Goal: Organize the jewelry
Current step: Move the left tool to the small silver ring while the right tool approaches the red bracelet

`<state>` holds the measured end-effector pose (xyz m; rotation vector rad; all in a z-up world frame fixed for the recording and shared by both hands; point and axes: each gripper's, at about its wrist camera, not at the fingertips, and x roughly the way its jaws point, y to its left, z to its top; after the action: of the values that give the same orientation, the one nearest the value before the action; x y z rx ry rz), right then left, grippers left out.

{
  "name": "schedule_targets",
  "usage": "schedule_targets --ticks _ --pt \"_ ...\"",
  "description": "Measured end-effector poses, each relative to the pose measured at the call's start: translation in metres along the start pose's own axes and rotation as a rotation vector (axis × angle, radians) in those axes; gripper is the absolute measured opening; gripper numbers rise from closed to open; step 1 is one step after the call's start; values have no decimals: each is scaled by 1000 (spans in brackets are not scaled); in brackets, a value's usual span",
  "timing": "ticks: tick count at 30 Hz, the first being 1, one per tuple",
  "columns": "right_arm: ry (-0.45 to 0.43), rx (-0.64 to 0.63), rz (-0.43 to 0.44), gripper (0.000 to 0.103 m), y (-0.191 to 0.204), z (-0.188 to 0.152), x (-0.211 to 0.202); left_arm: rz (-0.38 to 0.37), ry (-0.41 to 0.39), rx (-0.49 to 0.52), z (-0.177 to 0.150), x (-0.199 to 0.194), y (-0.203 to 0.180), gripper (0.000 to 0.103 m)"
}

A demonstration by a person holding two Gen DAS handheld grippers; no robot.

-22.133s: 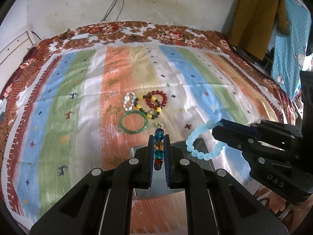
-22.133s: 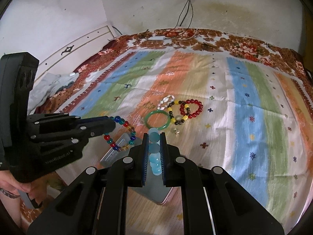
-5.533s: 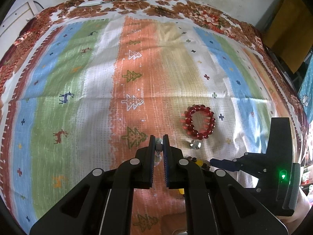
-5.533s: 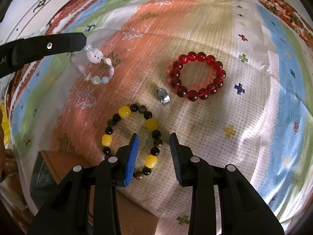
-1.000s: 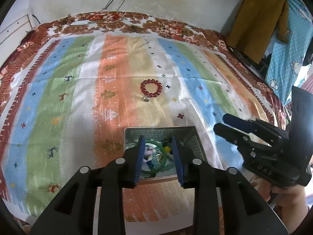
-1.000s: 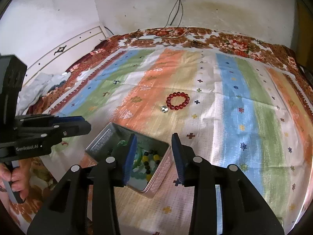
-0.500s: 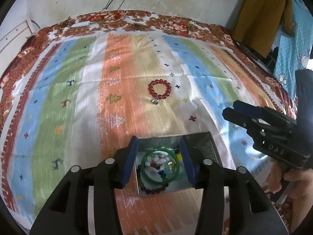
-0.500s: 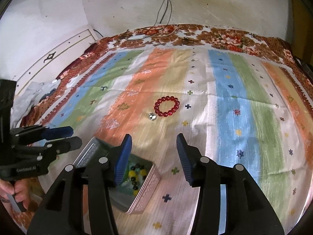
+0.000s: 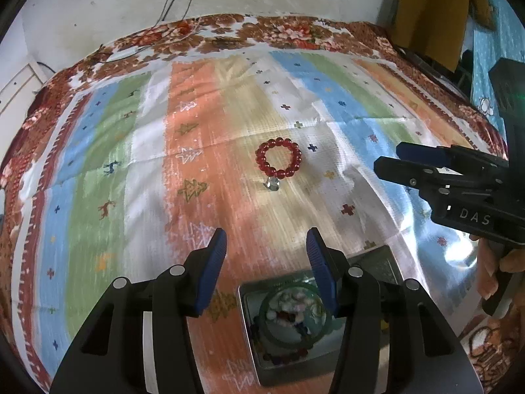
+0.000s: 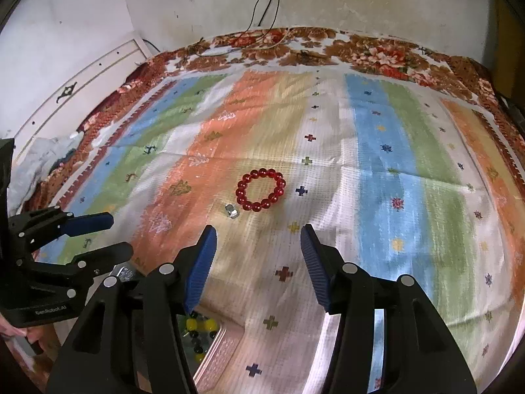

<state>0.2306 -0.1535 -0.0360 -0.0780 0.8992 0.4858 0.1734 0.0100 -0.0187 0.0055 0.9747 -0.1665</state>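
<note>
Both grippers have swung off the tin (image 9: 251,298) toward open bedspread, jaws just opening, nothing between them; the left gripper (image 9: 266,271) and right gripper (image 10: 258,264) are released and empty; the red bead bracelet (image 10: 261,190) lies flat ahead, the small silver ring (image 10: 232,210) just beside its near-left edge; from the right wrist view the bracelet sits almost dead ahead between the pads, so I judge the right hand better lined up, the left suiting the ring

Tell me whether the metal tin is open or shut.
Open. The metal tin has no lid over it; the green bangle and beaded bracelets lie exposed inside, seen from the left wrist view.
</note>
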Motion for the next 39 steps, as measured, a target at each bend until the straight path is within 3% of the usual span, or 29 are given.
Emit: schedule_targets --ticks 14,39 --pt "65 22 -3 53 -9 18 42 -23 50 109 19 43 -8 54" --pt "126 11 2 53 -16 38 105 -165 182 186 46 114 -2 53"
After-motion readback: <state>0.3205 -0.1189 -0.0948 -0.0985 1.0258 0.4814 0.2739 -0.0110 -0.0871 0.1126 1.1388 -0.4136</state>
